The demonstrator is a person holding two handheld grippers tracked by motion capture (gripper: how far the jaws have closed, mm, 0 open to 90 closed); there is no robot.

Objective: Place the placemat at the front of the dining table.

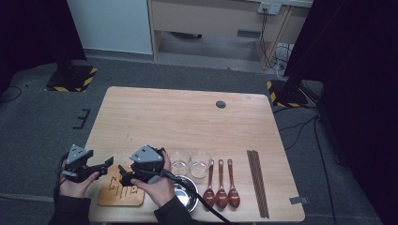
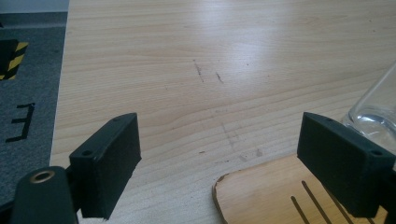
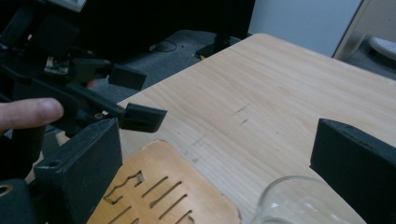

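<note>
A slotted wooden board (image 1: 121,191) lies at the table's front left edge. My left gripper (image 1: 109,165) hovers at the board's left corner and is open, with the board's rounded corner (image 2: 280,196) low between its jaws. My right gripper (image 1: 125,174) is over the board's top edge, also open, with nothing held. In the right gripper view the board (image 3: 159,191) lies below the jaws, a glass rim (image 3: 299,200) is at the bottom, and the left gripper (image 3: 135,98) is seen beyond the board.
Two clear glasses (image 1: 179,161) (image 1: 201,162) stand right of the board. A steel bowl (image 1: 187,193) sits in front of them. Three brown spoons (image 1: 220,187) and dark chopsticks (image 1: 258,183) lie further right. The table's left edge (image 2: 58,116) is close to the left gripper.
</note>
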